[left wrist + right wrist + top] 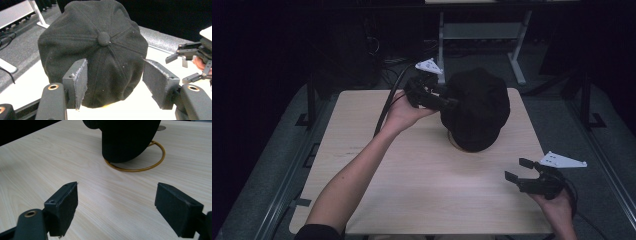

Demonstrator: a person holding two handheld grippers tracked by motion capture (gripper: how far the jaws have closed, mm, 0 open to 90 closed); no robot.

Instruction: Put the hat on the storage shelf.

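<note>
Cap (pixel 95 50) on gold stand (pixel 150 162), my left claw (pixel 115 82) spread around it, nothing gripped. Right claw (pixel 523 170) idle, spread, 4 o'clock on tabletop (pixel 422 190). Next: probably pinch crown.

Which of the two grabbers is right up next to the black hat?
The left gripper. Its open jaws reach against the side of the black cap on its gold wire stand. The right gripper hovers open near the table's front edge, apart from it.

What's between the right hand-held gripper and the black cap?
Bare light wood tabletop, nothing else. The right gripper view shows it: open jaws of the right hand-held gripper, then bare wood up to the black cap and the gold wire ring under it.
</note>
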